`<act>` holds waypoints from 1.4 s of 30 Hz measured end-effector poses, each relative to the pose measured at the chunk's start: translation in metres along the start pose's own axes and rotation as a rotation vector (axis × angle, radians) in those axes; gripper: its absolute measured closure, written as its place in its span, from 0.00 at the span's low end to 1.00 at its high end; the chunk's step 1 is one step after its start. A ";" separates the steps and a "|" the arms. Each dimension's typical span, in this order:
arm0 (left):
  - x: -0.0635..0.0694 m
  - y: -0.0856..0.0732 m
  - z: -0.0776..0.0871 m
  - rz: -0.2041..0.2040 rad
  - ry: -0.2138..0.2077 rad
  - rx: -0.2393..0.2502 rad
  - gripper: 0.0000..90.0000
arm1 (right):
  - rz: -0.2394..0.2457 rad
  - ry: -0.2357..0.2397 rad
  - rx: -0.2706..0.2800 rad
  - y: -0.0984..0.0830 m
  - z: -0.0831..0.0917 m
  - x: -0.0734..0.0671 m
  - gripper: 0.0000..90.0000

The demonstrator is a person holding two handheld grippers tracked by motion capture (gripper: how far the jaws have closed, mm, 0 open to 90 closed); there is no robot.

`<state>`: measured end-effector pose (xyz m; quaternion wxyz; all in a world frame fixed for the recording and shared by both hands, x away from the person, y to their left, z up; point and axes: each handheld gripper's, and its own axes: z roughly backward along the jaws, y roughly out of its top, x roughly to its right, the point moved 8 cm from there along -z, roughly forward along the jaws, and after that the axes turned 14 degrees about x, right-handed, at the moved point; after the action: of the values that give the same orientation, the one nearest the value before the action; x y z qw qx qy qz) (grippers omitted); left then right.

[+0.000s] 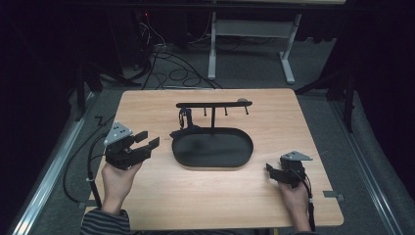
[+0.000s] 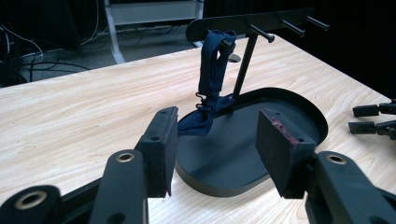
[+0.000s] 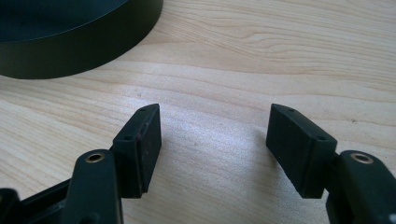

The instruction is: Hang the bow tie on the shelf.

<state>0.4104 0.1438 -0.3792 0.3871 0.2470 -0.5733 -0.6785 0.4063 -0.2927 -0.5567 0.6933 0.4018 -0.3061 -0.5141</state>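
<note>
- Tray (image 1: pixel 195 159): a black oval tray is set near the middle of the table (image 1: pixel 205 196); it serves as the landmark for the entries below.
- Rack (image 1: pixel 214 104): a black bar with pegs is carried on a thin post that rises from the far edge of the tray.
- Strap (image 2: pixel 212 70): a dark blue strap is hung from the peg at the bar's left end, as seen in the high view; its lower end is draped onto the tray's far-left rim, beside the post.
- Left hand-held gripper (image 1: pixel 147 139): it is held left of the tray, close to the rim, with the jaws pointed toward the tray. The jaws are parted and nothing is gripped; in the left gripper view the strap and tray are framed well beyond the pads (image 2: pixel 166 149).
- Right hand-held gripper (image 1: pixel 270 170): it is held to the right of the tray, near its near-right curve, low over the table. The jaws are spread and released; bare wood is seen between the pads (image 3: pixel 145 144), and the tray wall (image 3: pixel 93 51) is seen beyond them.
</note>
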 end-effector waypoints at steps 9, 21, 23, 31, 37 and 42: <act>-0.004 -0.008 0.011 0.010 0.021 0.005 0.55 | 0.000 0.000 0.000 0.000 0.000 0.000 0.41; -0.008 -0.014 0.021 0.001 0.058 0.008 0.55 | 0.000 0.000 0.000 0.000 0.000 0.000 0.41; -0.009 -0.016 0.023 0.007 0.059 0.008 0.55 | 0.000 0.000 0.000 0.000 0.000 0.000 0.41; -0.013 -0.025 0.029 0.014 0.068 0.000 0.55 | 0.000 -0.001 0.000 0.000 0.000 0.000 0.41; -0.016 -0.031 0.031 0.029 0.070 -0.002 0.54 | 0.000 -0.001 0.000 0.000 0.000 0.000 0.41; -0.020 -0.037 0.033 0.045 0.077 -0.006 0.53 | 0.001 -0.001 0.000 0.000 0.000 0.000 0.41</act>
<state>0.3868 0.1809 -0.4099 0.4249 0.2588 -0.5615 -0.6612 0.4063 -0.2927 -0.5567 0.6932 0.4014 -0.3066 -0.5141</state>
